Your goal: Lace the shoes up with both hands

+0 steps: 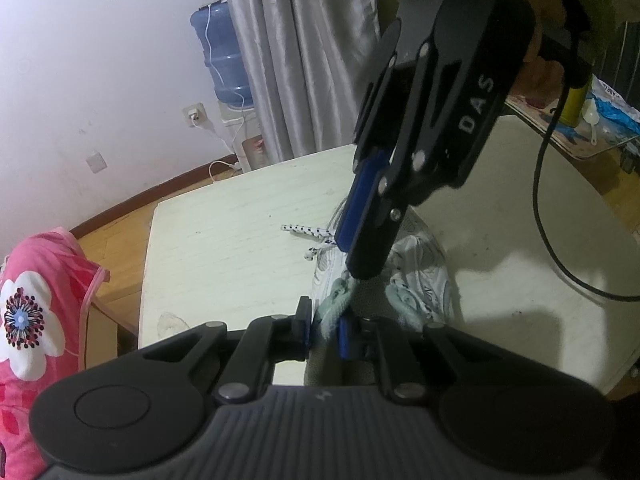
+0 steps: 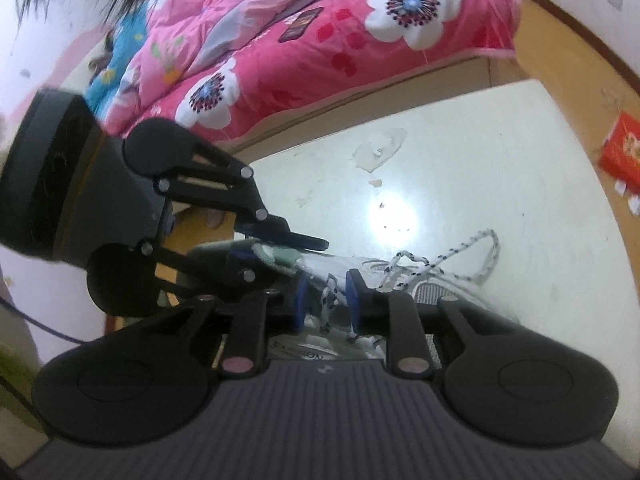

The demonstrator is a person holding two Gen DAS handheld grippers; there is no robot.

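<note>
We have the white shoe (image 1: 420, 276) lying on the pale table (image 1: 224, 240), and both tools work at its collar end. Our left gripper (image 1: 325, 330) is clenched on the pale green padded collar (image 1: 338, 300) of the shoe, its blue pads pressing the fabric from both sides. Our right gripper (image 2: 325, 300) stands over the shoe's throat with its jaws parted; a strand of the speckled lace (image 2: 327, 300) runs up between them, but the pads do not touch it, so it grasps nothing that we can see. Toward the shoe's toe, the rest of the lace lies in a loose loop (image 2: 486, 256) on the table beside the shoe.

We judge the step to be taking that strand while the collar is pinned. To do it well, we keep the left grip firm and low so the shoe cannot slide or tip as the lace is drawn. We centre the strand between the right pads before we close, since a thin cord slips off a pad's edge. We pull along the line of the eyelets, not across them. How many eyelets are threaded we cannot tell from here.
</note>
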